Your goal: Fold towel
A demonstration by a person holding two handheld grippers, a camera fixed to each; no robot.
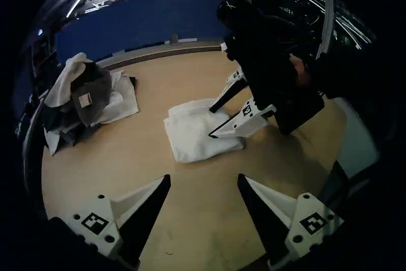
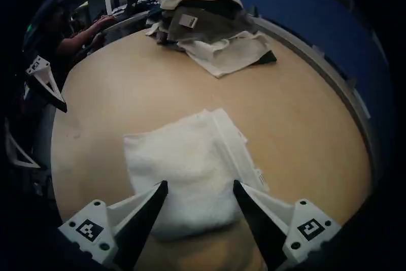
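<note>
A folded white towel point(image 1: 200, 131) point(image 2: 185, 169) lies flat in the middle of the round wooden table point(image 1: 152, 83) point(image 2: 152, 88). My right gripper point(image 2: 199, 183) point(image 1: 211, 123) is open, its fingers spread wide just above the towel's near edge, with nothing pinched between them. My left gripper point(image 1: 202, 177) is open too and hovers over bare wood, a short way from the towel. It also appears in the right gripper view as my left gripper point(image 2: 51, 136), at the table's left rim.
A loose pile of white and grey cloths point(image 1: 86, 96) point(image 2: 208, 27) sits at the far side of the table. A blue partition point(image 1: 142, 20) point(image 2: 325, 22) runs behind the table. A person's dark sleeve point(image 1: 274, 68) holds the right gripper. A hand point(image 2: 104, 22) rests beyond the far edge.
</note>
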